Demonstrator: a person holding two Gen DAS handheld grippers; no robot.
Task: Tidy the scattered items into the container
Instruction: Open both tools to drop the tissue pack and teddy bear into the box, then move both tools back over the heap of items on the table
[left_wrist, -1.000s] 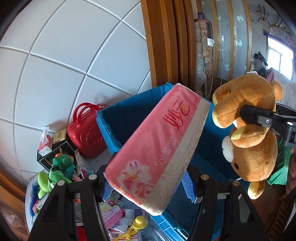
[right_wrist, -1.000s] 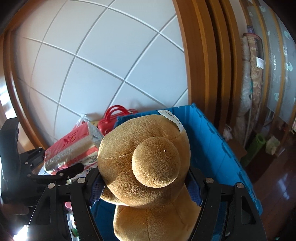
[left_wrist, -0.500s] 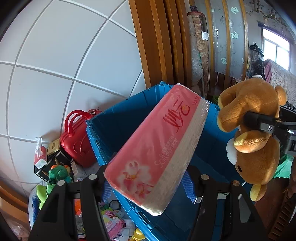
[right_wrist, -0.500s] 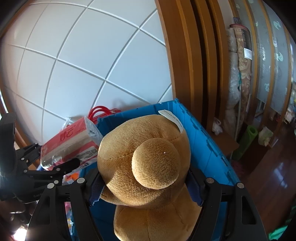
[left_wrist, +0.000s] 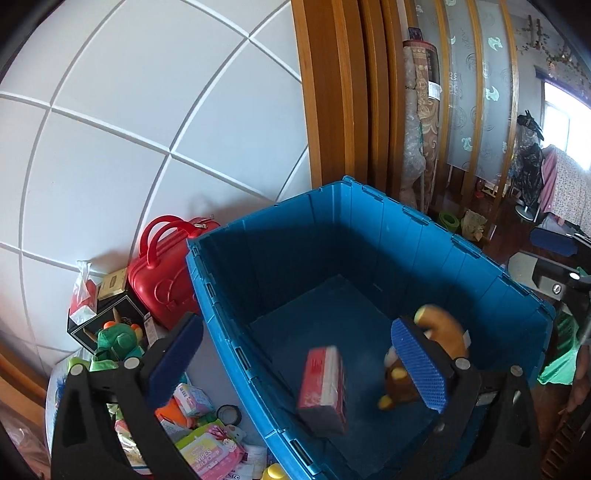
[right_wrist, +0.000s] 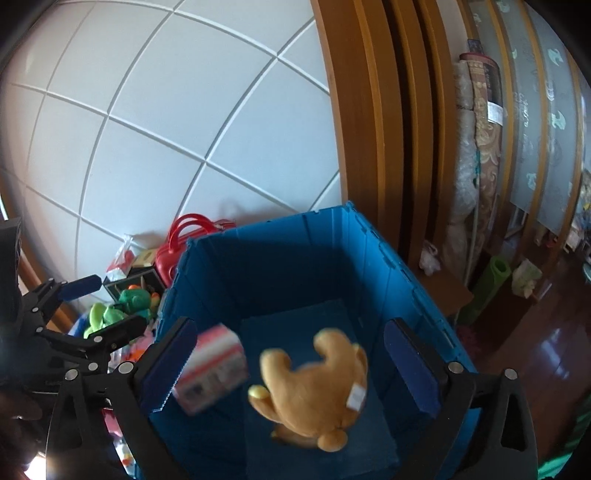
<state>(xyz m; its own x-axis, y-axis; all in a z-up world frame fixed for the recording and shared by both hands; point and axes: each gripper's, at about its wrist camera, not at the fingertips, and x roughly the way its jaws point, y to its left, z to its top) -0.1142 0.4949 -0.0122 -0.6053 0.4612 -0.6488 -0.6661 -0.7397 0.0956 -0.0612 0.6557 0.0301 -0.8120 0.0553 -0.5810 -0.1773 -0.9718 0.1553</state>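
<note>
The blue crate (left_wrist: 258, 225) (right_wrist: 258, 230) stands against the white panelled wall. Over it, my left gripper (left_wrist: 297, 360) has its jaws opening wide, with nothing pressed between the pads. The pink tissue pack (left_wrist: 323, 387) (right_wrist: 212, 373) is blurred, falling free inside the crate. My right gripper (right_wrist: 290, 367) is also opening its jaws, both pads clear of the brown plush bear (right_wrist: 314, 384) (left_wrist: 443, 332), which tumbles head down toward the crate floor. In the right wrist view my left gripper (right_wrist: 99, 306) shows at the left edge.
Left of the crate lie a red toy case (left_wrist: 162, 284), a black box (left_wrist: 107, 317), a green plush toy (left_wrist: 118, 339), wipes packets (left_wrist: 210, 454) and a tape roll (left_wrist: 229, 413). A wooden door frame (left_wrist: 332, 110) and rolled carpets (left_wrist: 421, 110) stand behind the crate.
Both grippers have opened. The tissue pack left my left gripper and the bear left my right gripper; both now fall inside the crate. Both hands shifted further over the crate.
</note>
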